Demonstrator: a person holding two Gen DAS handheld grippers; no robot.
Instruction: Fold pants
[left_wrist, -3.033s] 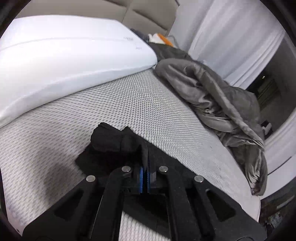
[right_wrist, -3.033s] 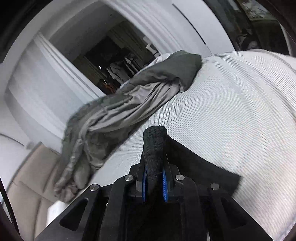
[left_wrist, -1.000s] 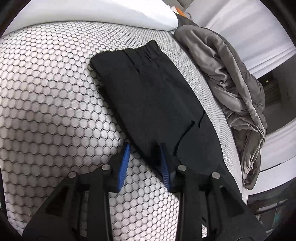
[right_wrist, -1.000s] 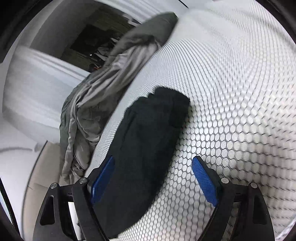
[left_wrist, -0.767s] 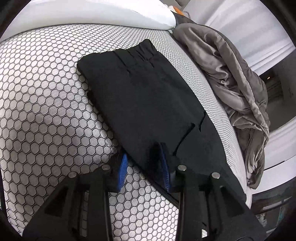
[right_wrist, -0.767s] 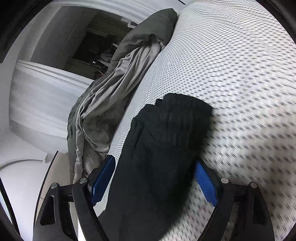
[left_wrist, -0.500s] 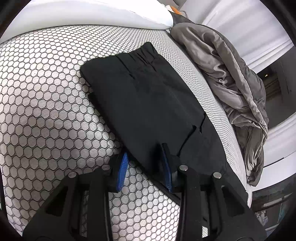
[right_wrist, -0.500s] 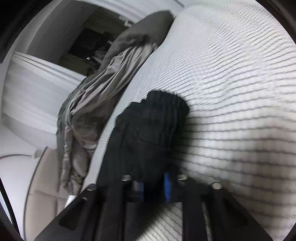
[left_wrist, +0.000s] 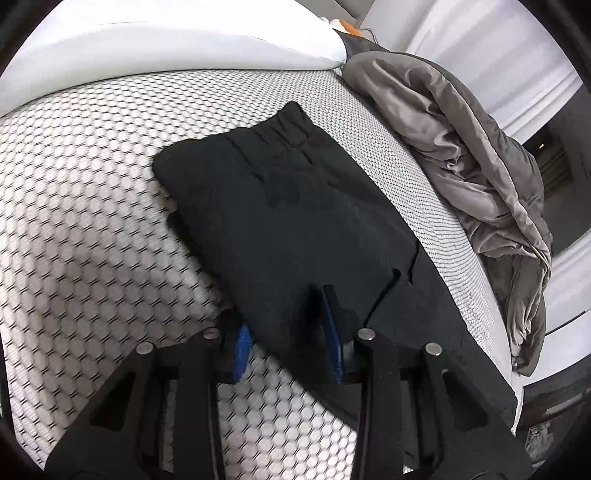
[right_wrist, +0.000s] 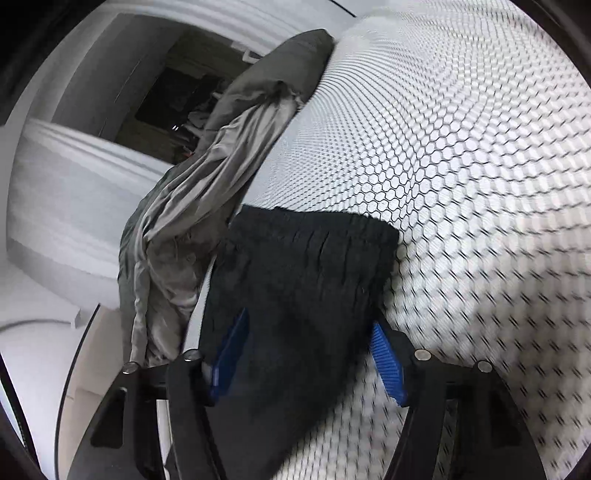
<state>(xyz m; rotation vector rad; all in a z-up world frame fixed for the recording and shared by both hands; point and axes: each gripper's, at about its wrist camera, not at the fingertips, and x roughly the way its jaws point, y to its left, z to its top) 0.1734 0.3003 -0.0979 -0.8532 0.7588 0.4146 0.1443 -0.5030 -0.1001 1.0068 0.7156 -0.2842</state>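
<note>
While the black pants (left_wrist: 295, 214) lie flat, already folded over, on the honeycomb-patterned mattress (left_wrist: 92, 221), a further fold is judged to be in hand. The near edge is straddled by the left gripper (left_wrist: 288, 343), jaws narrow; whether cloth is pinched cannot be told. The waistband end is bracketed by the right gripper (right_wrist: 306, 354), whose jaws have just been opening and are not pressed on the cloth. Next, firm pinches and an even lift are called for. Beside: grey blanket (left_wrist: 461, 155), white pillow (left_wrist: 166, 33).
</note>
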